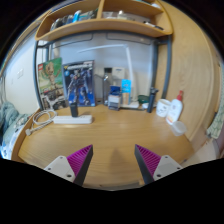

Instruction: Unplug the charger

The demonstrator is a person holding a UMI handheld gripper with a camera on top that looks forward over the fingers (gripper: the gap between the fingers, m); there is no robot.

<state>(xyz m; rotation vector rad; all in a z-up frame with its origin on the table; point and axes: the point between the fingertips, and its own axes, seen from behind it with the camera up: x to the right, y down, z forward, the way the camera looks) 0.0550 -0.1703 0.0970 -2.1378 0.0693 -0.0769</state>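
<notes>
A white power strip (68, 119) lies on the wooden desk (115, 135), far ahead and to the left of the fingers. A small black charger (73, 108) stands plugged into it. A white cable (40, 121) lies coiled just left of the strip. My gripper (114, 163) is open and empty, low over the near part of the desk. Its magenta pads (81, 157) stand wide apart with only bare desk between them.
A boxed robot figure (80, 84) stands against the wall behind the strip. Blue items (115, 96), a dark cup (153, 101) and a white bottle with a red top (178, 107) stand at the back right. A shelf (100, 25) hangs above.
</notes>
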